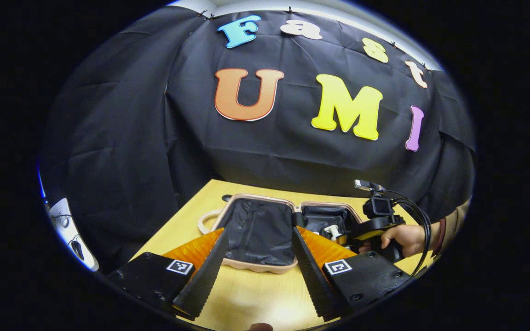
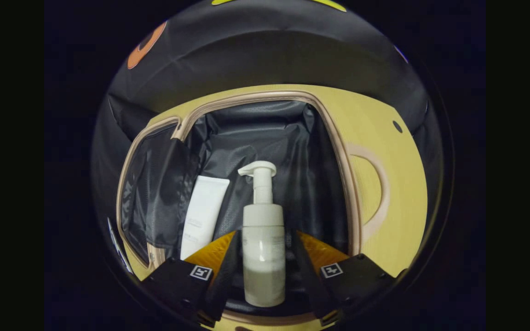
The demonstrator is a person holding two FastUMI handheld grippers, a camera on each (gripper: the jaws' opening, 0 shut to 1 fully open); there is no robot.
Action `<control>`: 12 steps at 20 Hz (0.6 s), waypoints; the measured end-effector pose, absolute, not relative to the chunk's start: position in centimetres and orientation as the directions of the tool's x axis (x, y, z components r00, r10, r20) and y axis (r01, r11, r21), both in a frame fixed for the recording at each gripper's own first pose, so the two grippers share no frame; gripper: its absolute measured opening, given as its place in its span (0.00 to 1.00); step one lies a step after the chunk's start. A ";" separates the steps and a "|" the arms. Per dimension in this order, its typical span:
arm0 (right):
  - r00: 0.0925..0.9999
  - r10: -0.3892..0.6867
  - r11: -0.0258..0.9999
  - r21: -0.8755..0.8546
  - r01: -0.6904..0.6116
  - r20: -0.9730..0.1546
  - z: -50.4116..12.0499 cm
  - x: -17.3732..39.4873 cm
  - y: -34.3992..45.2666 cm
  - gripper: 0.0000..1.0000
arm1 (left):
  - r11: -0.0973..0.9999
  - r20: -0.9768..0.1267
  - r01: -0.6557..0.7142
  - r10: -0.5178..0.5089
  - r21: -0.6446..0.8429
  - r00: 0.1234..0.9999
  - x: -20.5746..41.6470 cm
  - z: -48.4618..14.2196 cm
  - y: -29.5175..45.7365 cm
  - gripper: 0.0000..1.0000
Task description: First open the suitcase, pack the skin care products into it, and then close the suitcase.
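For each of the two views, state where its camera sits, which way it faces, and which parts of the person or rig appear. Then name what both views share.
Left gripper view: rides the left gripper, fingers apart, facing across the table at the open suitcase; a hand holds the right gripper there.
Right gripper view: rides the right gripper, looking down into the suitcase at a pump bottle between its fingers and a white tube.
Shared: suitcase, table, pump bottle.
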State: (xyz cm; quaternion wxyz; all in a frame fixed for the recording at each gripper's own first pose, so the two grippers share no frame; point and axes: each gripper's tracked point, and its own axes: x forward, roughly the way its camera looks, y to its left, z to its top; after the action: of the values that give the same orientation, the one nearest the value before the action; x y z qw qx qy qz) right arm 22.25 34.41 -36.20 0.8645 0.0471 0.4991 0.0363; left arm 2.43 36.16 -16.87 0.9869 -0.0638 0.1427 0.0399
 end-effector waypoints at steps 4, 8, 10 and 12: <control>0.547 0.154 0.988 0.138 -0.071 -0.823 -33.0 21.0 33.7 0.75 | 0.985 -0.289 -0.125 0.086 -0.120 0.953 3.0 -17.1 38.4 0.88; 0.622 0.192 0.978 0.093 -0.188 -0.759 -28.2 18.6 32.3 0.80 | 0.942 -0.301 -0.157 0.064 -0.297 0.952 4.1 -18.1 40.0 0.89; 0.660 0.216 0.966 0.062 -0.250 -0.719 -25.5 16.9 31.3 0.80 | 0.909 -0.302 -0.182 0.066 -0.375 0.951 5.1 -18.8 42.0 0.89; 0.716 0.229 0.955 0.008 -0.297 -0.659 -21.8 15.1 30.0 0.80 | 0.873 -0.339 -0.221 0.069 -0.436 0.938 5.8 -21.0 44.0 0.89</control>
State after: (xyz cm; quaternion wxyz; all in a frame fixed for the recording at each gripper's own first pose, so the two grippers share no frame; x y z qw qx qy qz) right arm 15.13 30.05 -21.83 0.9250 -0.0493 0.3489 0.1421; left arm 5.77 43.96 -21.02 0.9545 -0.2407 0.1586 0.0759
